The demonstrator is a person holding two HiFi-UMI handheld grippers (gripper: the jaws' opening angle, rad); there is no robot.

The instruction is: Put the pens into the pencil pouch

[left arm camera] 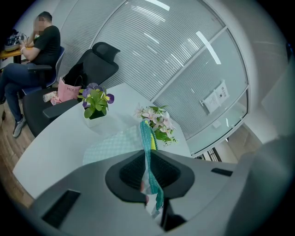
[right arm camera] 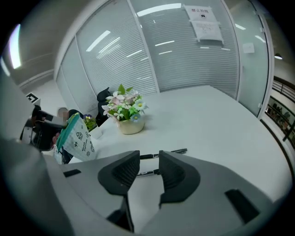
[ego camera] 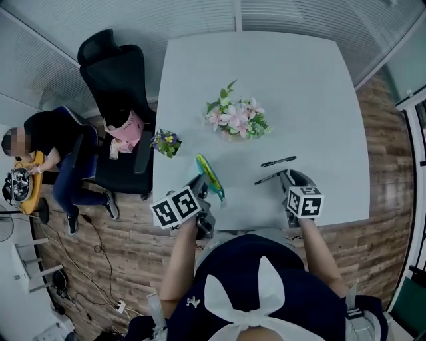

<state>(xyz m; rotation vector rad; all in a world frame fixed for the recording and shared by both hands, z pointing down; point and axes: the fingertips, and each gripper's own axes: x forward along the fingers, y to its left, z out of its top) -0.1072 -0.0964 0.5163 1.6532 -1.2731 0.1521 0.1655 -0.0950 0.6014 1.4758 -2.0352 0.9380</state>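
Tilting both tongs downward, I am clamping my left tongs (ego camera: 204, 184) on the green pencil pouch (ego camera: 210, 174), holding it upright, while my right tongs (ego camera: 283, 177) are gaping at the nearer black pen (ego camera: 268, 178). A second pen (ego camera: 278, 161) is lying beyond on the white surface (ego camera: 299, 80), with blinds behind.

**Glass-walled office, white table**

A white table (ego camera: 266, 80) stands on a wood-plank floor (ego camera: 389, 220). Glass walls (left arm camera: 152, 50) with lowered blinds enclose the room. Strip lights (right arm camera: 159, 9) reflect in them, and a paper notice (right arm camera: 203, 20) hangs on one pane. A black office chair (ego camera: 116, 80) stands beside the table, with a pink bag (ego camera: 125, 130) on its seat. A person (ego camera: 50, 136) sits beyond it.
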